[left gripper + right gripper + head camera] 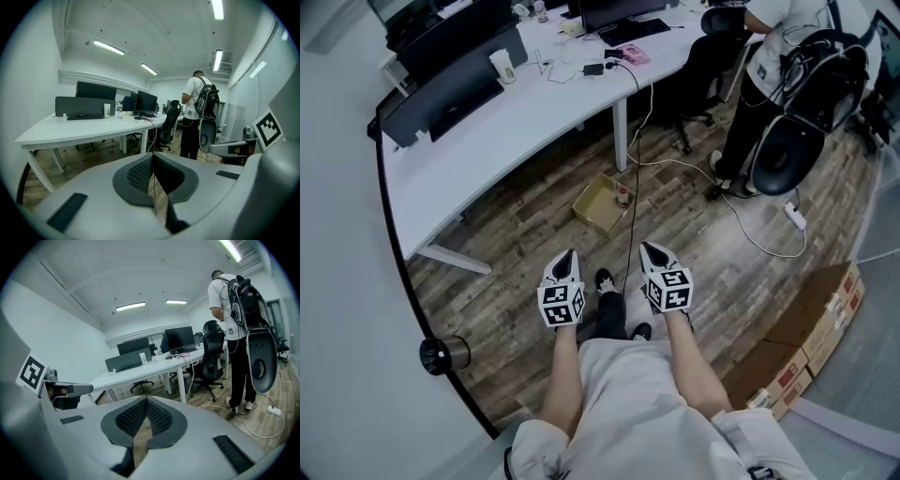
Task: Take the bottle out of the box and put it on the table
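An open cardboard box [598, 206] lies on the wooden floor beside a leg of the white table [516, 122]. A small bottle [622, 196] with a dark cap stands upright in the box's right end. My left gripper [569, 254] and right gripper [647, 247] hover side by side above the floor, nearer to me than the box and pointing toward it. Both are shut with nothing between their jaws. In the left gripper view the left gripper [152, 155] has its pads pressed together, and the right gripper [146, 398] shows the same in the right gripper view. Neither gripper view shows the box.
A person [769, 56] with a backpack rig stands at the far right by an office chair [708, 56]. Cables and a power strip [795, 216] trail across the floor right of the box. Stacked cartons [811, 342] sit at my right; monitors [450, 84] line the table.
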`<state>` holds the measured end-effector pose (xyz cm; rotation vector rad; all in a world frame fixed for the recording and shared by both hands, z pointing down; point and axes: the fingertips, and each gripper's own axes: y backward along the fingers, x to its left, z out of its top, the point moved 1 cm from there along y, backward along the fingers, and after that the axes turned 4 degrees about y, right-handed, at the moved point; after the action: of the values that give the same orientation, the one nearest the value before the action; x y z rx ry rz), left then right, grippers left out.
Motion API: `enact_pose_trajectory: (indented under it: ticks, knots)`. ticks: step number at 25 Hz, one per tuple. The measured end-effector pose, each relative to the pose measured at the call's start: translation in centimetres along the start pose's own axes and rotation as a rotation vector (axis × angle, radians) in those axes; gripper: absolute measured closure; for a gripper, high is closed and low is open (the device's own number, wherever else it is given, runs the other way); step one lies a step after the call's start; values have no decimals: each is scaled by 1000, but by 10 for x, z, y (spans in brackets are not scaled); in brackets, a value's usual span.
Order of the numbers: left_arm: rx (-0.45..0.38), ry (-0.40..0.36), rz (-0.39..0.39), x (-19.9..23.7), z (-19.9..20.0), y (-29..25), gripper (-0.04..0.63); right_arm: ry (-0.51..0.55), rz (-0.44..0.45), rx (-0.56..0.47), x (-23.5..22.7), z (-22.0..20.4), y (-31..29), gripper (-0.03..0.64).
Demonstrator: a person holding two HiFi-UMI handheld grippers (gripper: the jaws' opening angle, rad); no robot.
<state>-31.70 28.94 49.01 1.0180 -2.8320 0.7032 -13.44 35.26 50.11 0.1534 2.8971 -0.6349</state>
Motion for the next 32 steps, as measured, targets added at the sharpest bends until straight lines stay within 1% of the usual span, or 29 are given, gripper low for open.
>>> enact_pose_trajectory:
  ticks: [5,9,17,21,27,32]
  knots:
    - [1,5,-19,11,24,-43,581,-33,-43,8,-26,16,-30,577]
    - [2,30,-26,25,39,-79,581,-14,-53,36,-44,27,-61,577]
    - [10,86,-3,73,72,-160,581,-4,-75,106,-85,45,-130,577]
    - [18,95,-5,94,87,-196,581,-19,-98,108,-101,61,-162,577]
    - [37,94,-26,123,106,-240,581,-31,-124,107,-109,81,-208,577]
    - [56,107,-34,144,106,-263,581,-21,-131,106,-108,87,-231,577]
